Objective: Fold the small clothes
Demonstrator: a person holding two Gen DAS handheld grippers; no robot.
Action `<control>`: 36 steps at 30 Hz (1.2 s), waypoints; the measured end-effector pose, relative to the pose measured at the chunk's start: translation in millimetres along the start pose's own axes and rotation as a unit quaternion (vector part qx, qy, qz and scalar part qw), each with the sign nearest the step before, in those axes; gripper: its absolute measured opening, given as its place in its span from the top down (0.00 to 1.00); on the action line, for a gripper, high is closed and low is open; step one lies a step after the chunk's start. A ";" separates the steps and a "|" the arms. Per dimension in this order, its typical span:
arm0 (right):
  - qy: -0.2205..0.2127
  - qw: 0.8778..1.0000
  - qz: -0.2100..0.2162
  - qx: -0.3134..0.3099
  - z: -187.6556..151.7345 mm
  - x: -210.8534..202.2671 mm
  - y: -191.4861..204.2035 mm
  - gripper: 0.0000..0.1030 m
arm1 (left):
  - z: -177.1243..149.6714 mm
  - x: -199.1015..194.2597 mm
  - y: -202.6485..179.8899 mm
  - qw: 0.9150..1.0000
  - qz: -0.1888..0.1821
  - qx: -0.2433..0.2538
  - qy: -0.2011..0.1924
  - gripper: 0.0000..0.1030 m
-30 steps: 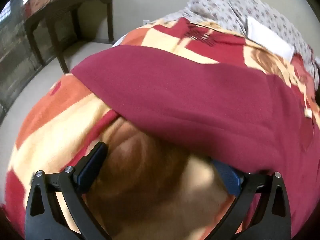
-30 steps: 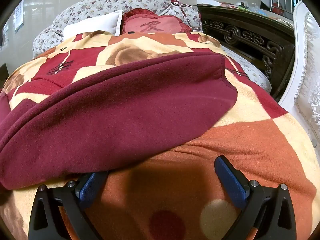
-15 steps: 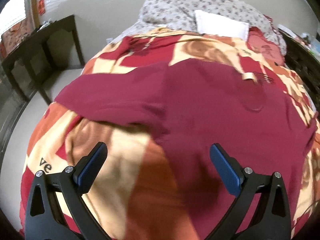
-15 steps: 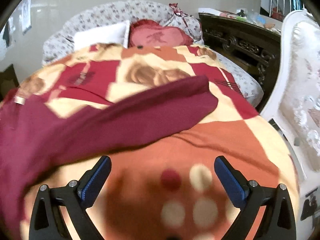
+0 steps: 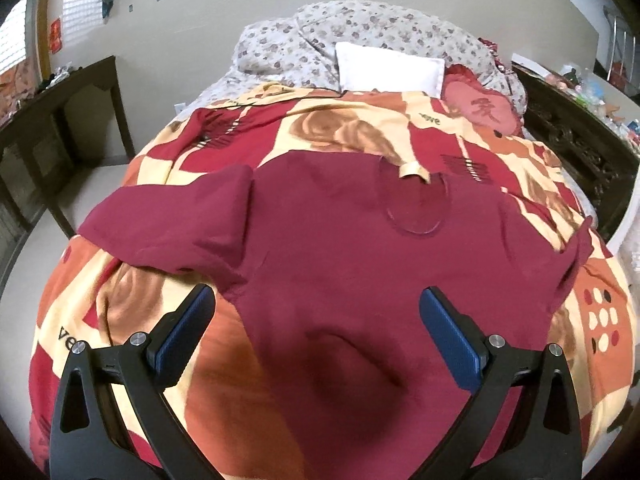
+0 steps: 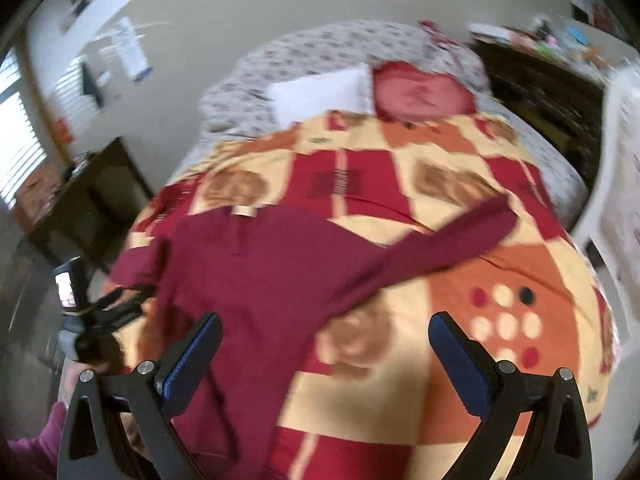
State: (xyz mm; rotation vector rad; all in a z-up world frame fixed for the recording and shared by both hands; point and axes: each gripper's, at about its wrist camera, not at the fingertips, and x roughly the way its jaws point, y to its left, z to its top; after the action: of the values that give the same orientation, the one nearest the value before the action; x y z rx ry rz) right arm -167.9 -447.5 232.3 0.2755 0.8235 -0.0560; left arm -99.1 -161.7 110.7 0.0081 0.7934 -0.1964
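The maroon top point(image 5: 340, 248) lies spread flat, collar toward the head of the bed point(image 5: 532, 168), sleeves out to both side edges. Left hand-held gripper point(image 5: 316, 332) and right hand-held gripper point(image 6: 324, 356) hover spread apart, empty; folding seems about to begin, probably by pinching a sleeve

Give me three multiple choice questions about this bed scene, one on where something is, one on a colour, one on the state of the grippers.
1. Where does the shirt lie?
A. on the patterned blanket
B. on the dark side table
C. on the floor

2. What colour is the shirt?
A. white
B. maroon
C. blue

3. How do the left gripper and right gripper stand?
A. both shut on cloth
B. one open, one shut
C. both open, holding nothing

Answers: 1 A, blanket shows all around it; 2 B, dark red cloth; 3 C, blue pads wide apart in both views.
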 end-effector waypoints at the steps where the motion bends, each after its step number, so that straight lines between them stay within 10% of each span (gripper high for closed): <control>1: -0.003 1.000 0.006 -0.006 1.2 5.5 10.6 0.01 | 0.2 -2.0 -1.4 1.000 0.003 0.002 -0.003 0.00; 16: 0.006 1.000 -0.003 -0.002 12.4 132.3 67.6 0.01 | 5.9 1.4 -1.2 0.999 0.019 0.023 0.011 0.00; 36: 0.032 0.999 -0.004 -0.003 5.5 187.8 73.2 0.01 | 8.5 33.6 4.2 1.000 0.000 0.001 0.028 0.00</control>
State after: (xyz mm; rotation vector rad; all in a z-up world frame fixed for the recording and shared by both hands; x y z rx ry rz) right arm -24.8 -367.8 114.7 0.2694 0.8882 -0.0520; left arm -69.3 -164.0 92.6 0.0161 0.8493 -0.1972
